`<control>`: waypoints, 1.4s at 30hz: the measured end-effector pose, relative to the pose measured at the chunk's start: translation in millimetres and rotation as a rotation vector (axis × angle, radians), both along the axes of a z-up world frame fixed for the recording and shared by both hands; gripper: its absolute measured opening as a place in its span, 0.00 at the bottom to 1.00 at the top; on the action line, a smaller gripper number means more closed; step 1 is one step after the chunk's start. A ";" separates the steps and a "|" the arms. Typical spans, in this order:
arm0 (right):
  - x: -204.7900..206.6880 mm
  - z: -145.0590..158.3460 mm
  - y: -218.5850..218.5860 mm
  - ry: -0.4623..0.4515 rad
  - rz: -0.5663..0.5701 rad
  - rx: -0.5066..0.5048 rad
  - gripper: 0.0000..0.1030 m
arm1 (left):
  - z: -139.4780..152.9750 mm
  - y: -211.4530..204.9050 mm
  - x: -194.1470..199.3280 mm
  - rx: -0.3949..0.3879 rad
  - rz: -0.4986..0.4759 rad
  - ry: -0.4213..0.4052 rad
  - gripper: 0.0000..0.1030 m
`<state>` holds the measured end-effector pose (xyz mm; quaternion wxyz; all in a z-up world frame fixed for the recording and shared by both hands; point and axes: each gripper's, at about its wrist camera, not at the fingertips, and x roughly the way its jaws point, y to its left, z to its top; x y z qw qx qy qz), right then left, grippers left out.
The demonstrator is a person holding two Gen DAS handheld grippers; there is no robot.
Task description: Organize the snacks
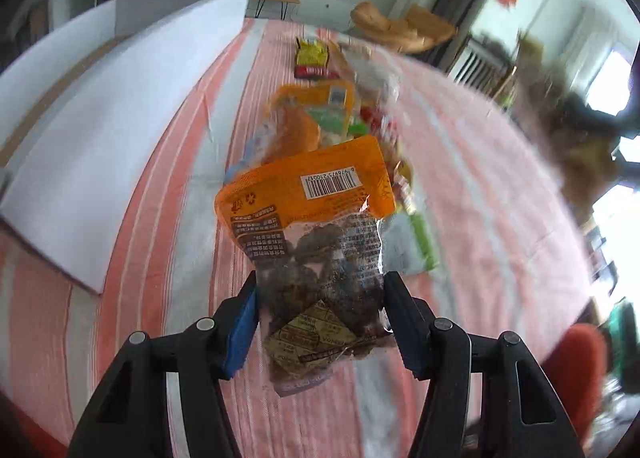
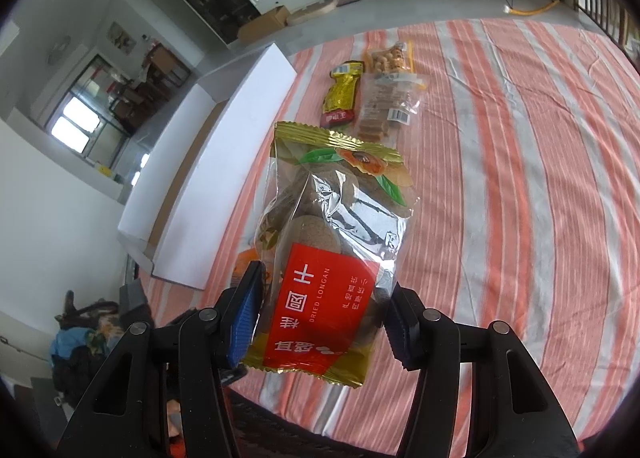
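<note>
In the left wrist view, an orange bag of dark dried fruit [image 1: 312, 194] with a barcode stands upright between the blue pads of my left gripper [image 1: 320, 286], which is shut on its clear lower half. It hangs above the striped cloth [image 1: 480, 198]. In the right wrist view, my right gripper [image 2: 324, 278] is shut on a gold-edged bag of dried longan [image 2: 332, 198] with a red label, held tilted over the cloth. More snacks lie ahead: a yellow pack [image 2: 342, 94], a clear pack of brown bars [image 2: 384, 102] and a pack of nuts [image 2: 390, 58].
An open white cardboard box [image 2: 224, 146] stands along the table's left side, seen too as a white box [image 1: 120, 98]. A loose heap of orange and green packs [image 1: 308, 110] lies beyond the left gripper. The red-and-white striped cloth [image 2: 520, 178] stretches away to the right.
</note>
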<state>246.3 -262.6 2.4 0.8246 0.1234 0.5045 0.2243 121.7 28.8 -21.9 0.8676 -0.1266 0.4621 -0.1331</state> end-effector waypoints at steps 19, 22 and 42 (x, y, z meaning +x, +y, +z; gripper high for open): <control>60.2 49.3 253.3 -0.100 0.276 0.109 0.66 | 97.6 213.8 37.1 0.155 0.406 -0.131 0.96; 67.2 39.7 283.6 -0.139 0.286 0.072 0.85 | 90.7 219.8 26.7 0.176 0.445 -0.146 1.00; -5.5 -119.6 -49.6 -0.154 -0.280 -0.412 0.84 | 30.1 -33.0 -47.0 0.040 -0.110 -0.146 1.00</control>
